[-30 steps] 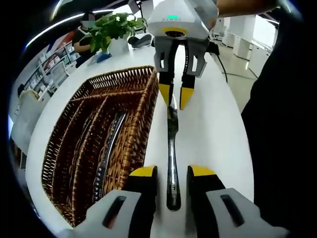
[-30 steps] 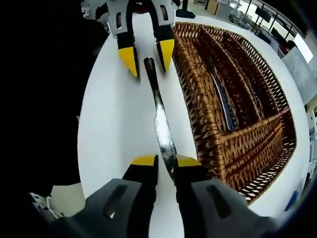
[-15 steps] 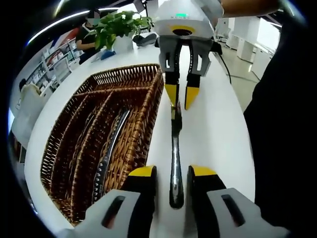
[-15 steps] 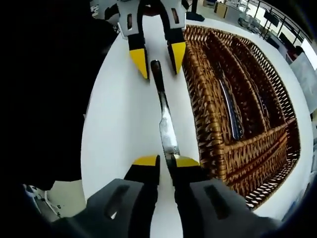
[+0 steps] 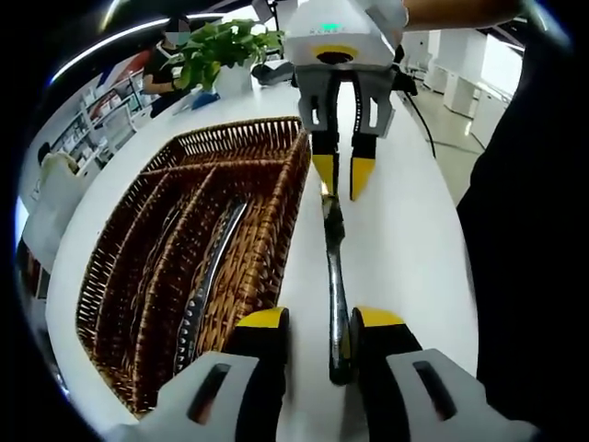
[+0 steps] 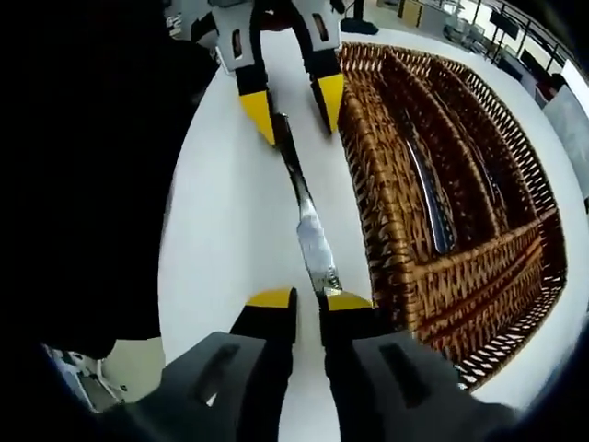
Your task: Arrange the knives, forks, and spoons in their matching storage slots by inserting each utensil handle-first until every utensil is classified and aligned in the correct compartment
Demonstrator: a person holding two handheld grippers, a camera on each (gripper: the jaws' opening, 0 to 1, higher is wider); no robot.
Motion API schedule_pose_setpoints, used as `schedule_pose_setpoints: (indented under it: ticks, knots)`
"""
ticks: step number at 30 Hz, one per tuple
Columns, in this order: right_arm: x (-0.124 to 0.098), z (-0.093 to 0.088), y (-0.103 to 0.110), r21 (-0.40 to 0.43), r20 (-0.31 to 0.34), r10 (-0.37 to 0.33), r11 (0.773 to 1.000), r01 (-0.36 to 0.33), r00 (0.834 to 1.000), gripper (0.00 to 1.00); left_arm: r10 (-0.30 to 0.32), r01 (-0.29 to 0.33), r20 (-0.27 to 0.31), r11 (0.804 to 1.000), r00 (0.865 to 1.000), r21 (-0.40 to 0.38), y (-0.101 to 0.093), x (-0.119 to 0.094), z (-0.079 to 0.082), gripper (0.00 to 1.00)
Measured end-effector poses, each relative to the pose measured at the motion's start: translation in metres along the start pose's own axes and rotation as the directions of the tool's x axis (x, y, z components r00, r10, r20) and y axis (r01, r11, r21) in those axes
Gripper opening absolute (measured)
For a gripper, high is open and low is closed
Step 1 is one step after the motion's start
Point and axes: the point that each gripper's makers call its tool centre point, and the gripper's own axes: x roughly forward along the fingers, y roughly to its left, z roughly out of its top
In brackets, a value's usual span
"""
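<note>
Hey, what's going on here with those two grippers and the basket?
A person is working two hand-held grippers on one table knife beside a wicker cutlery basket on a white table. The right gripper pinches the blade end; the left gripper straddles the handle, open. A utensil already lies in one basket slot.

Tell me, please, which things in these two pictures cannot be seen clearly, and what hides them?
- Knife tip: left gripper view, between the right gripper fingertips; whether they clamp it is unclear.
- Knife handle end: right gripper view, blurred between the left gripper jaws.
- Utensils in the wicker tray: both views, too dark to tell their kinds apart; partitions cover them.
- Tray far corner: right gripper view, cut by the edge.
</note>
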Motion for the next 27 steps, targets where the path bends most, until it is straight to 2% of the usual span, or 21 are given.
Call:
schedule_pose_setpoints:
  ticks: [3,5,7,11,14,15,17,18,20,23,26,27]
  knots:
    - [-0.005,0.006,-0.004,0.011,0.032,-0.009,1.000,0.008,0.999,0.14,0.000,0.000,0.002,1.000,1.000,-0.003,0.000,0.000,0.000,0.28]
    - [-0.005,0.007,-0.007,-0.007,0.032,-0.017,1.000,0.017,0.999,0.16,0.000,0.000,0.000,1.000,1.000,-0.002,0.000,0.000,0.000,0.28]
    - [-0.002,0.005,-0.006,-0.018,0.021,-0.006,1.000,0.006,1.000,0.20,-0.002,0.002,-0.001,1.000,1.000,-0.004,0.000,0.000,-0.001,0.28]
    - [0.005,-0.001,-0.002,-0.051,-0.019,0.001,0.999,-0.002,1.000,0.21,-0.005,0.005,0.000,1.000,1.000,-0.002,0.000,0.000,-0.001,0.28]
    - [0.005,-0.001,-0.002,-0.068,-0.019,-0.001,0.998,-0.001,1.000,0.20,-0.004,0.004,-0.001,1.000,1.000,0.000,-0.001,0.000,-0.001,0.28]
    - [0.005,-0.001,-0.001,-0.076,-0.020,0.001,0.997,-0.003,1.000,0.17,-0.004,0.004,-0.001,1.000,1.000,0.001,-0.001,-0.001,-0.001,0.28]
    - [0.006,0.000,0.008,-0.144,-0.026,0.035,0.989,-0.038,0.999,0.11,-0.006,0.006,0.000,1.000,1.000,0.003,-0.002,0.000,-0.001,0.28]
    - [0.006,0.000,0.006,-0.136,-0.026,0.023,0.990,-0.026,0.999,0.11,-0.006,0.006,-0.001,1.000,1.000,0.004,-0.002,0.000,-0.001,0.28]
    - [0.007,-0.001,0.004,-0.033,-0.021,0.031,0.999,-0.032,0.999,0.10,-0.009,0.009,0.001,1.000,1.000,0.003,-0.003,0.002,-0.001,0.28]
    - [0.007,0.001,0.004,-0.063,-0.031,0.024,0.998,-0.026,0.999,0.09,-0.013,0.013,0.000,1.000,1.000,0.008,-0.005,0.004,0.000,0.28]
    - [0.005,0.000,0.003,-0.078,-0.077,-0.002,0.997,-0.004,0.997,0.08,-0.019,0.019,0.001,1.000,1.000,0.016,-0.008,0.005,0.002,0.28]
    - [0.004,0.002,0.002,-0.074,-0.075,-0.002,0.997,-0.004,0.997,0.08,-0.020,0.020,-0.001,1.000,1.000,0.021,-0.008,0.006,0.002,0.28]
